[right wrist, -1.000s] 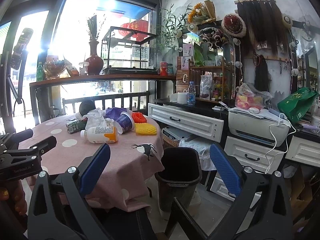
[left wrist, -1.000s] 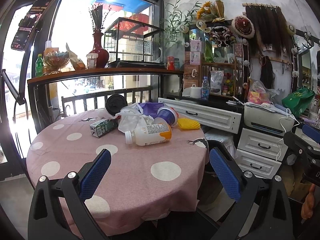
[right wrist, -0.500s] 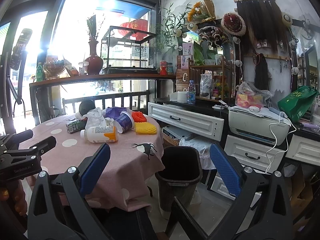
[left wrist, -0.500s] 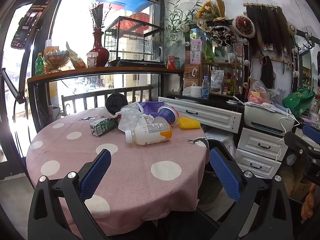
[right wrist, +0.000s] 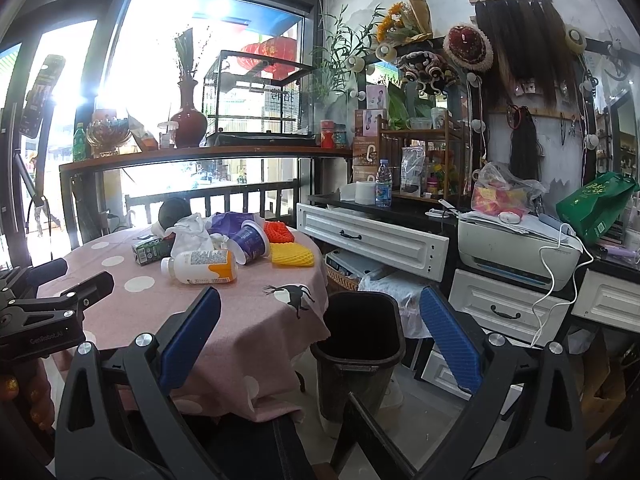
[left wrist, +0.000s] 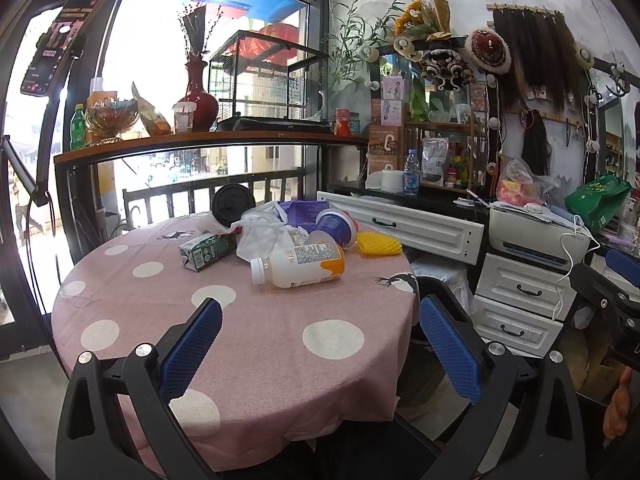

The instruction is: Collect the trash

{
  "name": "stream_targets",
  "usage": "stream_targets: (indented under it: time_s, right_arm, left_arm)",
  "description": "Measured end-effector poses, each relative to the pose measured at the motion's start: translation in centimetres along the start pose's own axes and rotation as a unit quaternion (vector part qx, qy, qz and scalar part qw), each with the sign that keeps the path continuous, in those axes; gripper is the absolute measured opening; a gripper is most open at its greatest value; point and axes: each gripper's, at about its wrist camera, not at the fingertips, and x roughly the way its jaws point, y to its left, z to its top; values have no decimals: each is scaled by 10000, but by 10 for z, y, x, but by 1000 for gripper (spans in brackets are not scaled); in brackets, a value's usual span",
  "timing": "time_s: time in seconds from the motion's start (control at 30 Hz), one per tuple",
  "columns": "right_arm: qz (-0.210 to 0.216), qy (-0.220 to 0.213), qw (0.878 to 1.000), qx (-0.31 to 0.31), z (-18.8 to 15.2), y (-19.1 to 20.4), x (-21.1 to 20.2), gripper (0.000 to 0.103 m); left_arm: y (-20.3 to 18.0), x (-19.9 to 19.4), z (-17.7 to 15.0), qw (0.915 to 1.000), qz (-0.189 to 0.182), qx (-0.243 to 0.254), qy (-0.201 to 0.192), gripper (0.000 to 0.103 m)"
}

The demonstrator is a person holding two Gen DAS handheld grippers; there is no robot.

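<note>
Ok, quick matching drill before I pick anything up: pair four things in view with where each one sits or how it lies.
Things:
1. white bottle
2. green carton
3. black bin
4. yellow foam net

Places:
a. on the floor beside the table
b. lying on its side, cap toward the window side
c. right end of the pile
d. left end of the pile

Pairs: 1-b, 2-d, 3-a, 4-c
</note>
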Motion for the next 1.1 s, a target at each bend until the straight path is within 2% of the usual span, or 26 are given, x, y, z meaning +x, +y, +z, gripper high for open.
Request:
stream_targets:
  time_s: [0.47,0.73,0.8,0.87,1.0,1.1]
  right_arm:
    - [8,13,10000,0,0,-1,0,98]
    - [37,174,9998,-115,-5,0,10,98]
    - [246,371,9988,-189,-9,3,22,98]
    - [643,677,9952,-308,-15,9,41,98]
    - [1242,1226,9820,-721,-23,26,84,98]
    - [1791,1530,9679,-874,-22,37,118,98]
  left_arm:
    - [1,1,-1,10000,-1,2,21,98]
    - [7,13,-15,9997,-46,200,125,98]
    - [11,21,-15,9991,-208,268,240,98]
    - [15,33,-14,9977,-385,325,457,98]
    - [26,62,-13,9943,-558,372,825,98]
    - [38,77,-8,9933,-569,340,946,98]
